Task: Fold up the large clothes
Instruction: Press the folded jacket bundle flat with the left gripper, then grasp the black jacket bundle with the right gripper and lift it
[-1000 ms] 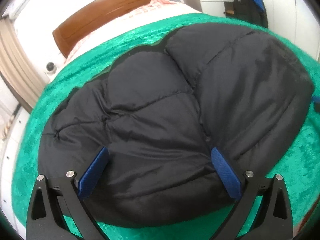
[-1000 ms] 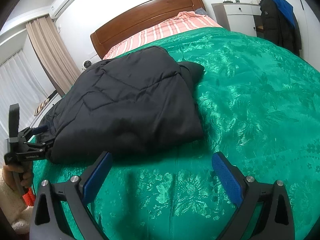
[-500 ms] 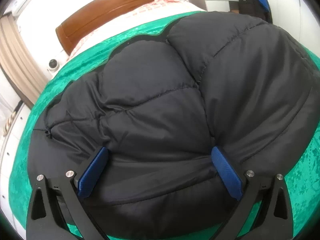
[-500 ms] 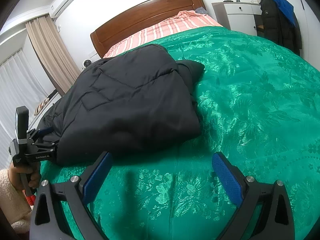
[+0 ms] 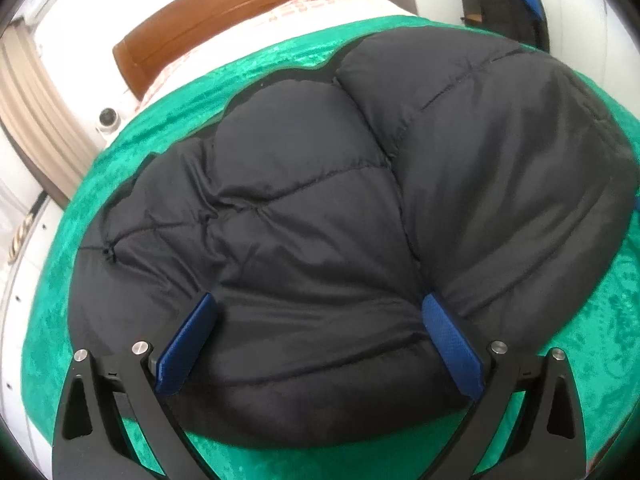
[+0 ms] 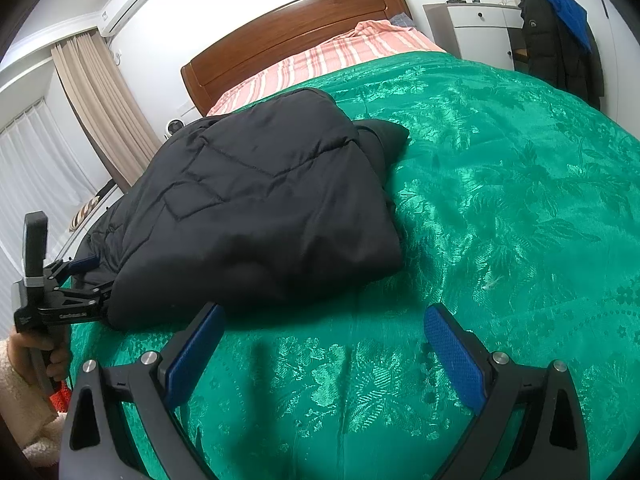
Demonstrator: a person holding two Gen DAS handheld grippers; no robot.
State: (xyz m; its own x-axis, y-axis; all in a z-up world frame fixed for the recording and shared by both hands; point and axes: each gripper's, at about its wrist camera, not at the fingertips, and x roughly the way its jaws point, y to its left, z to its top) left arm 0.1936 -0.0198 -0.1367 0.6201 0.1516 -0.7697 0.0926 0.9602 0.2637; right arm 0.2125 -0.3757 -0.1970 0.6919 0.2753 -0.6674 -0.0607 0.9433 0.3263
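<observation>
Jacket (image 6: 256, 208), black and folded, lies on the green bedspread (image 6: 500, 200); my left tool (image 5: 316, 344) gapes at its near edge, my right tool (image 6: 320, 348) spread wide just beside it.

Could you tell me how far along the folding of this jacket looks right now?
Mostly done: the jacket lies on the bed as a compact folded bundle, with one dark corner poking out at its far side. In hand: the left gripper is open, fingers astride the near edge. The right gripper is open over bare cover, holding nothing. Left: probably a final tidy or press.
</observation>
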